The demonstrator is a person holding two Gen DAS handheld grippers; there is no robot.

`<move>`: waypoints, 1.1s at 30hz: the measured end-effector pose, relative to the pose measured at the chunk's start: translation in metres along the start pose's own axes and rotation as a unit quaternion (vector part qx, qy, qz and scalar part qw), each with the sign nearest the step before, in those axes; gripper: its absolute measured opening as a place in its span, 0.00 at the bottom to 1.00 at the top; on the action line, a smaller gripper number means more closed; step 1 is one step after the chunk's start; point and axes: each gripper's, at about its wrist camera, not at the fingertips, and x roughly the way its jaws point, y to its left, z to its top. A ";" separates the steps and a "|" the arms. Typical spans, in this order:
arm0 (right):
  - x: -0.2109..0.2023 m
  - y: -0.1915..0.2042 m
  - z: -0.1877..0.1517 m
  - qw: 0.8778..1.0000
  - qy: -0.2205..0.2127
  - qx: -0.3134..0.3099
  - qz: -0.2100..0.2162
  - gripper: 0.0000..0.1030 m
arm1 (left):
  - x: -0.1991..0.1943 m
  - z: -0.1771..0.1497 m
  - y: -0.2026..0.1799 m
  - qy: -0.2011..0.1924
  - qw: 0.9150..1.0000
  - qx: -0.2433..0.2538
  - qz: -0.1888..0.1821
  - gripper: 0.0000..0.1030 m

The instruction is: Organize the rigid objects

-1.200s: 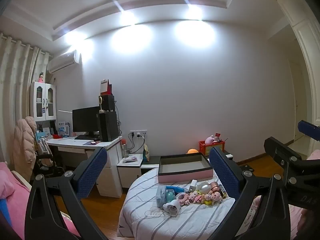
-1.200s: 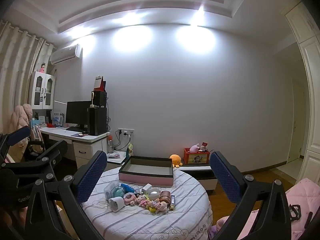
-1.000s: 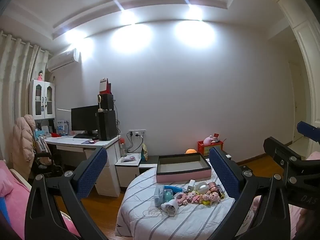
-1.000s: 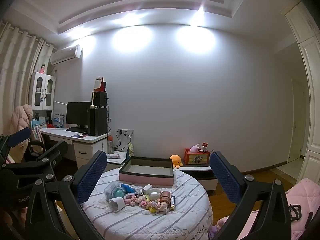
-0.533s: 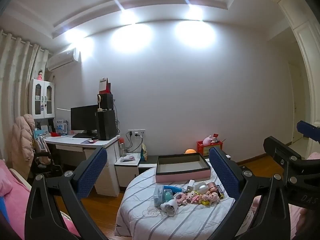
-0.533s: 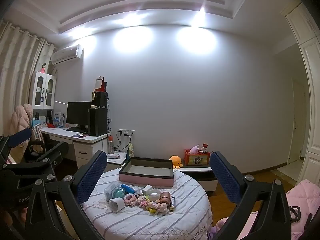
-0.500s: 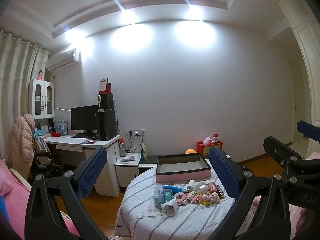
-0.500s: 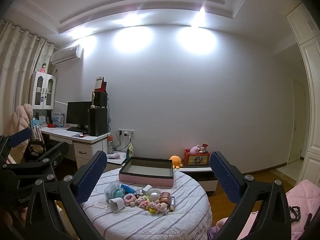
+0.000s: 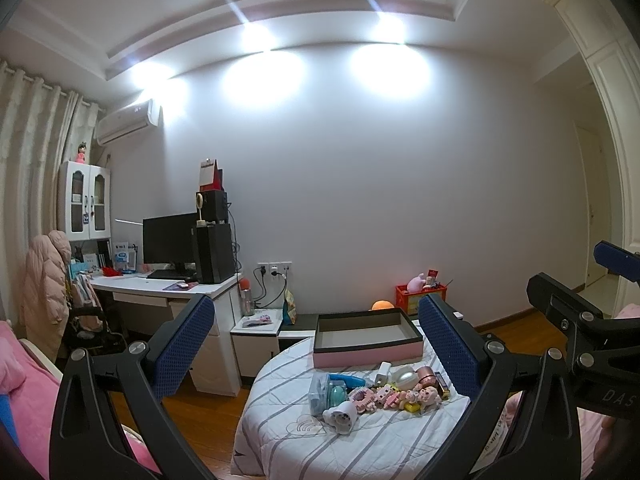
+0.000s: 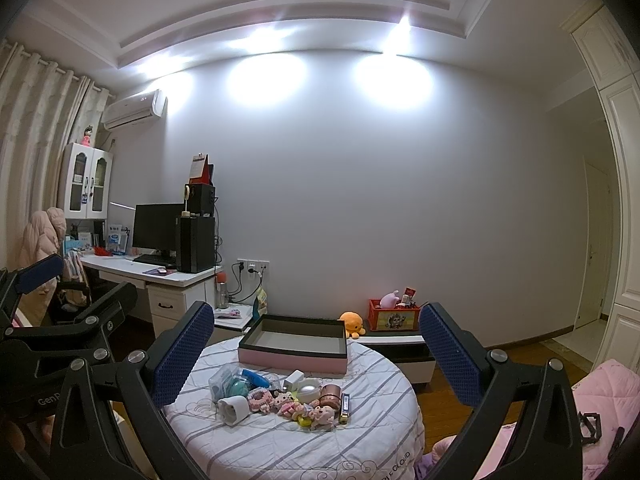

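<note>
Hand-held grippers [image 9: 316,344] [image 10: 316,344] well short of toys [image 10: 280,398]

Each black-framed two-finger gripper, left gripper [image 9: 316,348] and right gripper [image 10: 316,350], carries blue dimpled rubber pads [image 9: 182,344] beside silver screws [image 9: 138,347]; white lettering marks both bodies.

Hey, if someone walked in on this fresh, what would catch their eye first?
Probably the heap of small toys and trinkets on the round striped table, with an empty pink box just behind it. Both grippers, left and right, hang open, short of the pile.
</note>
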 end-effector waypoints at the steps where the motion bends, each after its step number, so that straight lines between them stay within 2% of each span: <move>1: 0.000 0.000 0.000 1.000 0.000 0.000 0.000 1.00 | 0.000 0.000 0.000 0.000 1.000 0.000 0.000 1.00; 33: -0.001 -0.003 0.000 1.000 -0.003 -0.006 0.002 1.00 | -0.001 -0.005 0.000 -0.007 1.000 -0.003 -0.003 1.00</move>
